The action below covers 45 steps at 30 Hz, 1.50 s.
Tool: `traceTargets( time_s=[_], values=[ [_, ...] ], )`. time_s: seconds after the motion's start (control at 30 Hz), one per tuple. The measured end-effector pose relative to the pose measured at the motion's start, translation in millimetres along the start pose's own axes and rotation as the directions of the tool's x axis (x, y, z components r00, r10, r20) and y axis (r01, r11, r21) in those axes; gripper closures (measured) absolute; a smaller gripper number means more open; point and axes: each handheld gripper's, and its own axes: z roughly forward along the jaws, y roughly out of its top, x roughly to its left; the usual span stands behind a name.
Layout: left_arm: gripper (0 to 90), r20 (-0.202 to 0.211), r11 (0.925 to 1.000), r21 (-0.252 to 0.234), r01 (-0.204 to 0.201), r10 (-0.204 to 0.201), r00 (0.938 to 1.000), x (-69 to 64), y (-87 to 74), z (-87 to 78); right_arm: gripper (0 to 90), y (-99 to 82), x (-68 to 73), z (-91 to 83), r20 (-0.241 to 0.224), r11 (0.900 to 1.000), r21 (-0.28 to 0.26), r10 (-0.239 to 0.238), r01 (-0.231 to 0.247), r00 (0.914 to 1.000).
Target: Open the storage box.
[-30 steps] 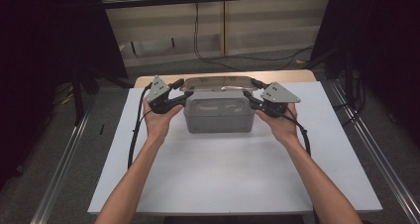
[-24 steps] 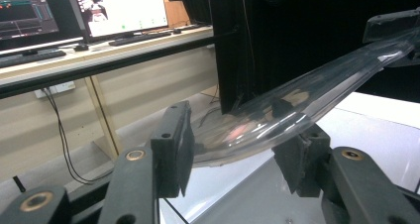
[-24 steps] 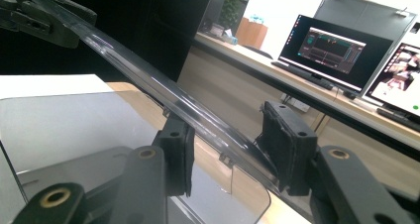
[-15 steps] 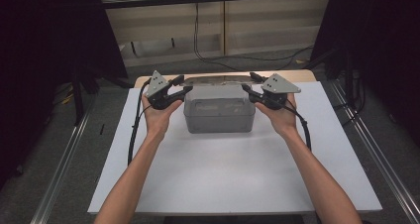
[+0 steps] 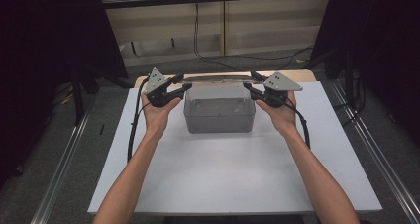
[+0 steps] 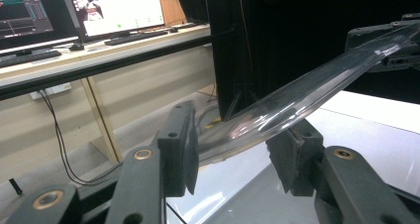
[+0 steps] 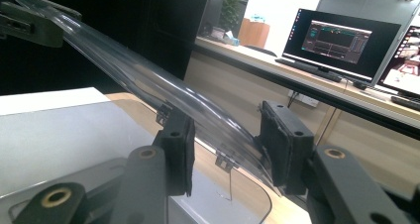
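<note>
A clear plastic lid (image 5: pixel 218 78) hangs in the air over the far rim of a clear open box (image 5: pixel 219 112) on the white table. My left gripper (image 5: pixel 182 84) is shut on the lid's left end and my right gripper (image 5: pixel 250 83) on its right end. In the left gripper view the lid (image 6: pixel 307 92) runs from my left gripper (image 6: pixel 237 154) out to the right gripper (image 6: pixel 391 40). In the right gripper view the lid (image 7: pixel 148 80) passes through my right gripper (image 7: pixel 228 154), whose jaws have just been closing on it. The box's rim (image 7: pixel 265 204) shows below.
The white tabletop (image 5: pixel 223 174) reaches toward the person, with metal rails (image 5: pixel 64 169) on the floor at both sides. Beyond the table stand a wooden counter (image 7: pixel 297 80) with monitors (image 7: pixel 341 43) and dark curtains (image 6: pixel 297 30).
The lid has lifted a little off the box's top and now sits slightly higher and farther back. Both hands have stayed almost in place at its ends.
</note>
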Motion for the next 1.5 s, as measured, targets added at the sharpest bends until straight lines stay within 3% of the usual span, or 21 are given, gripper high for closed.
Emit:
traceTargets(
  time_s=[0.67, 0.73, 0.93, 1.13, 1.37, 1.4, 1.5],
  values=[
    [55.2, -0.043, 0.9992, 0.023, 0.031, -0.03, 0.9986, 17.3, -16.3, 12.7, 58.9, 5.9, -7.5, 3.2, -0.021, 0.9999, 0.015, 0.008, -0.008, 0.9998],
    [55.2, -0.024, 0.9993, 0.026, 0.027, -0.027, 0.9994, 18.7, -18.0, 15.5, 58.9, 5.5, -8.1, 3.6, -0.021, 0.9999, 0.011, 0.01, -0.01, 0.9997],
    [54.6, -0.026, 0.9989, 0.041, 0.023, -0.022, 0.9994, 20.5, -22.5, 25.3, 58.5, 5.0, -9.0, 4.7, -0.023, 0.9997, 0.001, 0.024, -0.024, 0.9995],
    [59.4, -0.023, 0.9987, 0.051, 0.007, -0.006, 0.9997, 21.2, -18.1, 29.1, 58.0, 4.4, -9.6, 4.5, -0.025, 0.9992, 0.001, 0.04, -0.04, 0.9989],
    [60.6, -0.022, 0.998, 0.062, -0.003, 0.005, 0.9998, 22.5, -14.8, 29.8, 51.0, -1.0, -9.9, 10.1, -0.018, 0.9988, 0.002, 0.049, -0.049, 0.9986],
    [61.2, -0.022, 0.9986, 0.051, 0.015, -0.014, 0.9997, 22.6, -14.8, 30.1, 51.0, -2.2, -10.8, 11.0, -0.016, 0.9986, 0.002, 0.053, -0.053, 0.9984],
    [62.4, -0.019, 0.9985, 0.053, 0.017, -0.016, 0.9997, 25.6, -14.6, 29.8, 52.4, -5.9, -14.7, 12.1, -0.012, 0.997, 0.0, 0.077, -0.077, 0.997]
  ],
)
